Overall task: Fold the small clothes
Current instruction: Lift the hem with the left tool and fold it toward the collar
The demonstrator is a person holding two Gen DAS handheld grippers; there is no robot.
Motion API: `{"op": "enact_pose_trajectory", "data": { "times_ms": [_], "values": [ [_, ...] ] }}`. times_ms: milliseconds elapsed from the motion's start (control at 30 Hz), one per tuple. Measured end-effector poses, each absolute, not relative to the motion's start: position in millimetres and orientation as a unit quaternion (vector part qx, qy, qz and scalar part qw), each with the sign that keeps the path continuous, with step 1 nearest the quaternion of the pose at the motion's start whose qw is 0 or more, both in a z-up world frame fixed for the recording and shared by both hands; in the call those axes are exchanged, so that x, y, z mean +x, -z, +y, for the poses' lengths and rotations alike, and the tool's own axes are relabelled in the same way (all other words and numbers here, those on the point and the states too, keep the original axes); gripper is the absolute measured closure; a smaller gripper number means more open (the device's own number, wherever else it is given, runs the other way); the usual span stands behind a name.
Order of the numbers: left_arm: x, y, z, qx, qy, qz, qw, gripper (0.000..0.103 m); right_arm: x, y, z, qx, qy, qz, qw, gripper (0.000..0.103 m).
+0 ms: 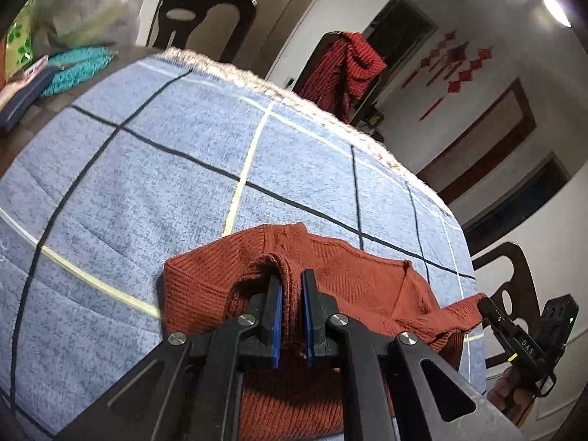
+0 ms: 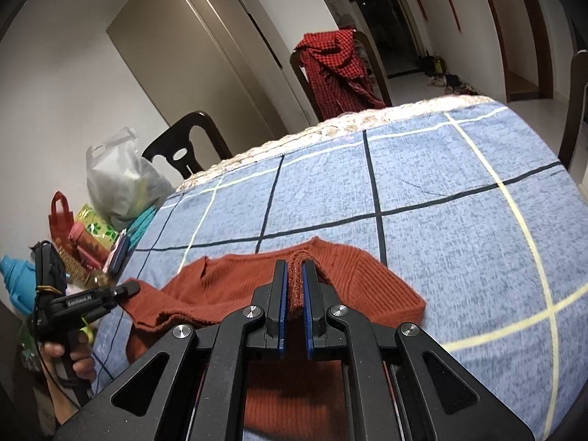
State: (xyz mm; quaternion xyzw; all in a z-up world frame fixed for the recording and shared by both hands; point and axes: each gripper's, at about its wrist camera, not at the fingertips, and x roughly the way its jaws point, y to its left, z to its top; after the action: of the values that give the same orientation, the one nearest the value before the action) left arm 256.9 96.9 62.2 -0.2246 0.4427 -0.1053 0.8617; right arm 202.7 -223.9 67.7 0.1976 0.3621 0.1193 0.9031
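Observation:
A rust-orange knit sweater [image 1: 352, 275] lies on the blue checked tablecloth [image 1: 165, 169], near its front edge. My left gripper [image 1: 292, 283] is shut on a pinched fold of the sweater at its left side. My right gripper [image 2: 294, 275] is shut on a fold of the sweater [image 2: 235, 283] at its right side. Both folds are lifted a little off the cloth [image 2: 441, 183]. The right gripper shows in the left wrist view [image 1: 485, 305] holding the sweater's edge, and the left gripper shows in the right wrist view [image 2: 128, 288] doing the same.
Dark chairs [image 1: 198, 14] stand around the table; one [image 2: 330, 58] carries a red checked garment. At the table's left end lie a teal cloth [image 1: 77, 68], a plastic bag [image 2: 117, 172], a red bag [image 2: 60, 217] and a blue bottle [image 2: 16, 279].

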Motion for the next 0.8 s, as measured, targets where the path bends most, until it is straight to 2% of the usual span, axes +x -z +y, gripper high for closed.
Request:
{"op": "enact_pose_trajectory", "data": {
  "times_ms": [367, 667, 800],
  "values": [
    [288.5, -39.8, 93.6, -0.224, 0.074, 0.464, 0.854, 0.092, 241.9, -38.2, -231.1, 0.221, -0.094, 0.399, 0.885, 0.096],
    [301.7, -25.8, 91.2, -0.220, 0.069, 0.479, 0.847, 0.091, 261.6, -23.7, -219.7, 0.189, -0.065, 0.419, 0.886, 0.095],
    [302.8, -27.1, 88.7, -0.202, 0.070, 0.478, 0.852, 0.087, 264.9, -20.9, -216.3, 0.174, -0.051, 0.422, 0.888, 0.095]
  ]
}}
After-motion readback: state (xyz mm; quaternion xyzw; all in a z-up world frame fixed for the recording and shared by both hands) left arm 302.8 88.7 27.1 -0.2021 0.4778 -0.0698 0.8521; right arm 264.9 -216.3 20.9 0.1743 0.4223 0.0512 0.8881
